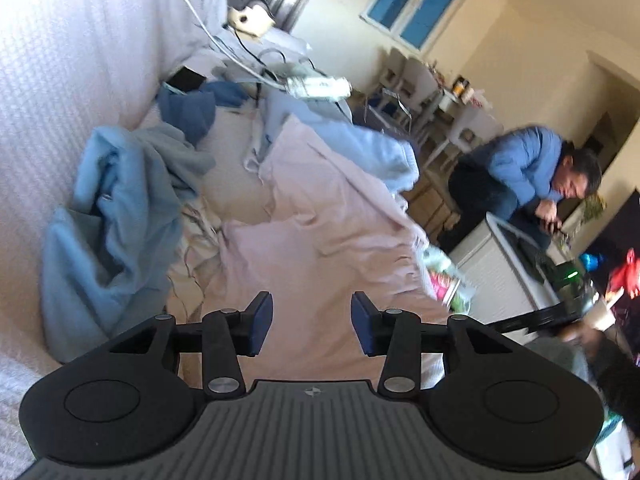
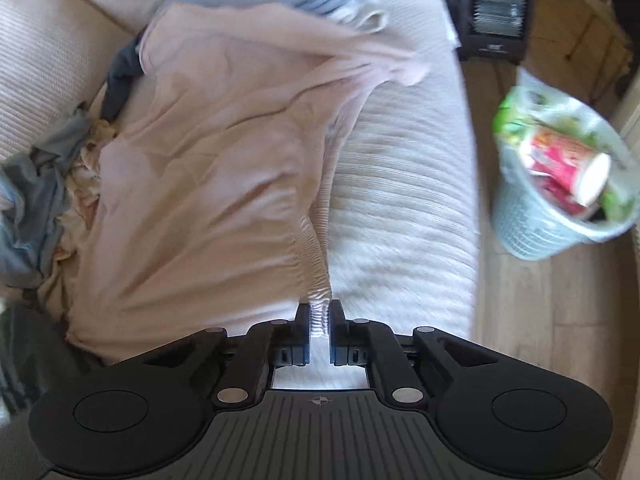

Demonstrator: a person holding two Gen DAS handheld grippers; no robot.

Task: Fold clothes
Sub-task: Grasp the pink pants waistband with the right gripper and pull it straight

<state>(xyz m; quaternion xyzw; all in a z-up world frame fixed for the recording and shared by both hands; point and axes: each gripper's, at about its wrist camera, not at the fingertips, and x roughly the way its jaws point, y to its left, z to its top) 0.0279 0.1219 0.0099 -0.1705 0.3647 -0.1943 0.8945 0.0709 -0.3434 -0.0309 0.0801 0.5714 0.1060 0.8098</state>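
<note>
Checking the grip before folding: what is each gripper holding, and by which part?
Right gripper pinches the pink garment by its ribbed hem edge. Left gripper is open, holding nothing.

I see soft daylight from the blue-paned window (image 1: 416, 4), with no harsh shadows. Both fisheye views bend at the edges, and motion blur smears the pale plastic mesh waste basket (image 2: 532, 236).

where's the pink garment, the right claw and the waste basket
pink garment (image 2: 208, 184): right wrist view, flat middle of cloth
right claw (image 2: 319, 320): right wrist view, between tips pinching ribbed hem
waste basket (image 2: 528, 232): right wrist view, woven wall
</note>
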